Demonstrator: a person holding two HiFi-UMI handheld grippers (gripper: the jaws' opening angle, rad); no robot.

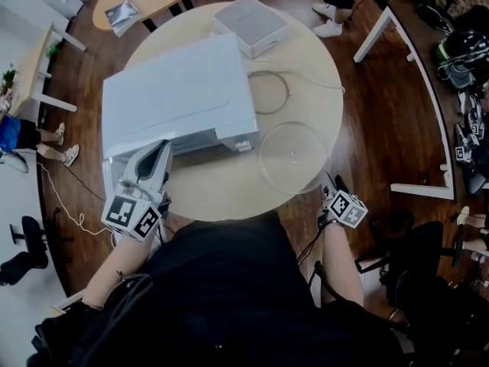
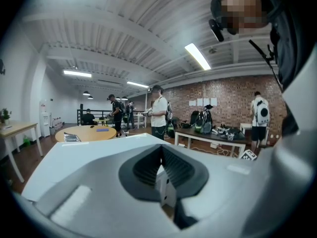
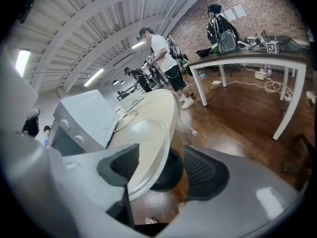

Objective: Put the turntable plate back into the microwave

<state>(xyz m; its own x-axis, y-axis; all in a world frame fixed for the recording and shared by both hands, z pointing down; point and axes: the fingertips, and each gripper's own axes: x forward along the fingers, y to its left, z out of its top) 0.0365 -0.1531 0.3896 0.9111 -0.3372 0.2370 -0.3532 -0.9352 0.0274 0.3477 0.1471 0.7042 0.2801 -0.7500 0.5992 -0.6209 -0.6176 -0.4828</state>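
White microwave (image 1: 179,98); clear turntable plate (image 1: 293,157); beige table (image 1: 221,193); brown plank floor (image 1: 382,113).

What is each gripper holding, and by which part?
Right gripper: nothing; its open jaws stand at the turntable plate's near rim. Left gripper: shut on a white edge, probably the microwave's door.

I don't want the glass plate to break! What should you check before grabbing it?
1. Glass plate lies flat on the table: ok.
2. Right gripper open wide: ok.
3. Plate gripped: not ok, the jaws are not closed on it.
4. Microwave door open: cannot tell.
5. Thin ring inside the microwave: not ok, it lies on the table.
6. Left gripper shut on a white part at the microwave's front: ok.
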